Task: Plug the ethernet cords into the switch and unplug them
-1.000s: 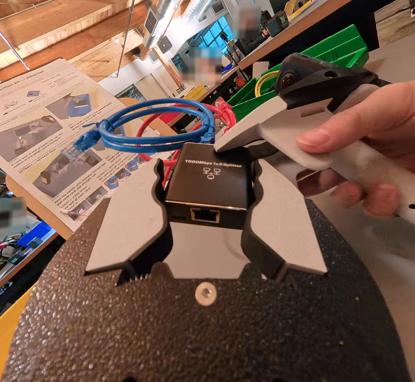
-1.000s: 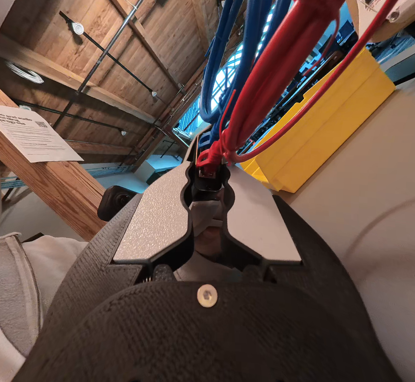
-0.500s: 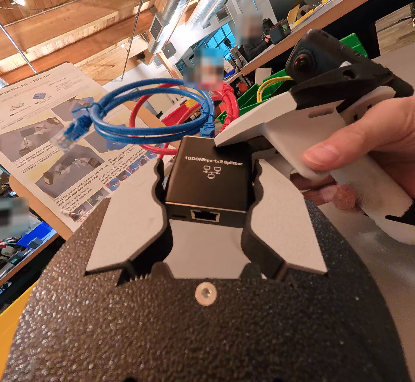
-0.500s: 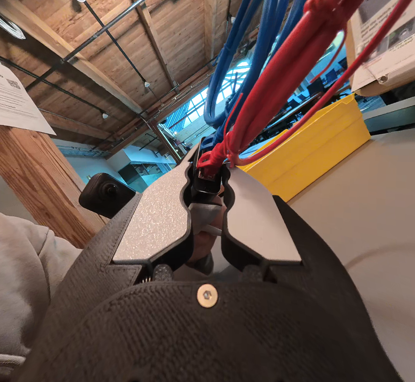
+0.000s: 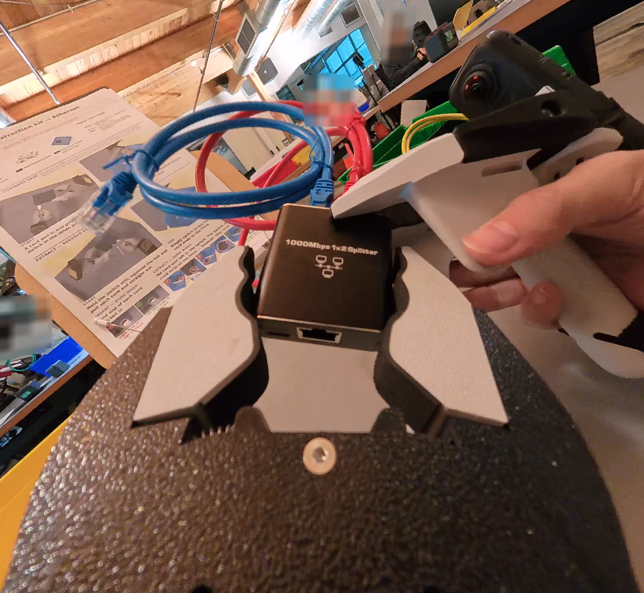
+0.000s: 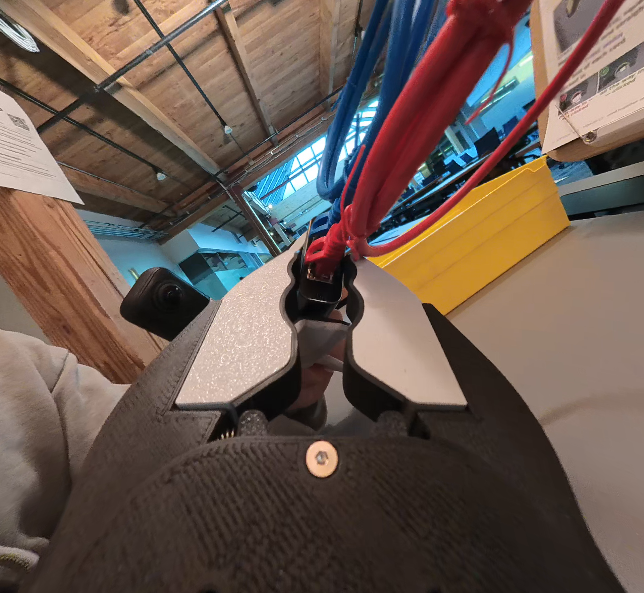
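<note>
My left gripper is shut on the black switch and holds it in the air, its empty port facing the camera. A blue cord and a red cord, both coiled, are plugged into its far side. The blue cord's free plug hangs at the left. My right gripper, held by a hand, reaches in from the right over the switch's far right corner. In the right wrist view my right gripper is shut on the red plug where it enters the switch.
An instruction sheet on a board stands behind at the left. Green bins lie behind the right gripper. A yellow bin sits on the grey table. A wooden post stands at the left. People sit at far benches. The grippers are tip to tip, or close to it.
The switch with both cords has tilted slightly and the right gripper has swung a little higher at the switch's far corner. Both grips are unchanged.
</note>
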